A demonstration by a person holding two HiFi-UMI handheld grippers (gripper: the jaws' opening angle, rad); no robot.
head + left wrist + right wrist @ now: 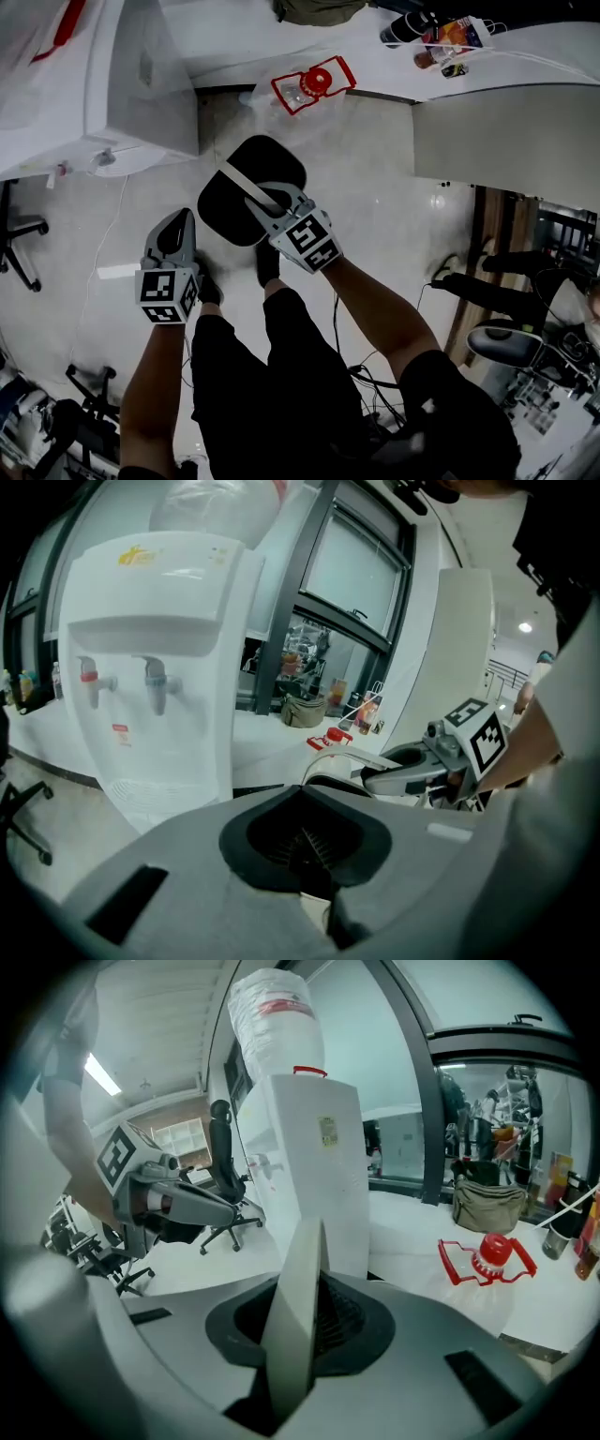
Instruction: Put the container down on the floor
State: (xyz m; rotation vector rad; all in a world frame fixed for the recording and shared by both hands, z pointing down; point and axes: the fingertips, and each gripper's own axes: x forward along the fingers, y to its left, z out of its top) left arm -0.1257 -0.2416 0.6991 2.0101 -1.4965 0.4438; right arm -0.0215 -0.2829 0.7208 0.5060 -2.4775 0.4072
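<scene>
A black, rounded container (242, 202) hangs over the pale floor from its white strap handle (246, 186). My right gripper (278, 202) is shut on that handle; in the right gripper view the white handle (298, 1316) stands upright between the jaws. In the left gripper view the container (325, 782) shows to the right, under the right gripper (412, 772). My left gripper (173, 232) hovers left of the container, apart from it, jaws together with nothing held. The right gripper view shows the left gripper (202, 1208) at its left.
A white water dispenser (122, 84) stands at the back left. A clear jug with a red cap and red handle (312, 84) lies on the floor beyond the container. An office chair (19, 234) is at the far left, a counter (506, 131) at the right, and cables (450, 277) run near my legs.
</scene>
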